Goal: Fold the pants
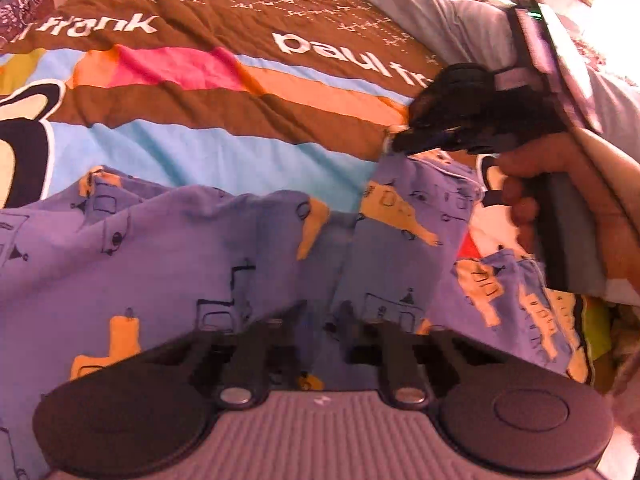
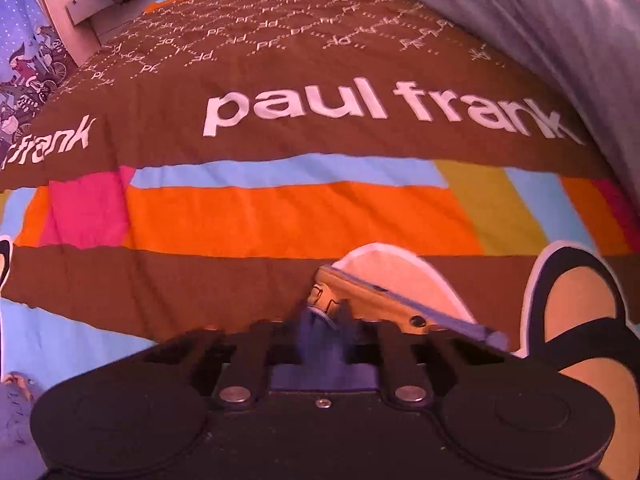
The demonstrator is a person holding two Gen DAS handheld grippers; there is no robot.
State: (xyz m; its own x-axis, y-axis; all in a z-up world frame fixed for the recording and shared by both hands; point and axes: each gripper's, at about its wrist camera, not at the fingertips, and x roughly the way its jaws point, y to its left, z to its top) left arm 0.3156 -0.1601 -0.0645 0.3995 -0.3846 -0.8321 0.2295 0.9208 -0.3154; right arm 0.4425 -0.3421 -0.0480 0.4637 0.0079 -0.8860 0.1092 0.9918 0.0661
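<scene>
Both corners gripped, fold about to start: left gripper (image 1: 320,312) pinched tight on purple printed pants (image 1: 160,240), right gripper (image 2: 324,316) clamped on their far edge, on the bed's striped bedspread (image 2: 280,216). Next, probably: lift both together, fabric taut.

Pants (image 1: 200,240) lying spread across the near part of the bedspread (image 1: 240,92), which is covering the bed. Left gripper (image 1: 320,312) sitting on the pants' near middle, cloth bunching between its fingers. Right gripper (image 1: 404,142) sitting at the pants' far right corner, hand (image 1: 560,192) behind it. In the right wrist view, right gripper (image 2: 322,312) pinching that corner (image 2: 360,292) over the bedspread (image 2: 280,216). Pillow (image 2: 540,20) lying far right; headboard (image 2: 60,8) standing far left.
</scene>
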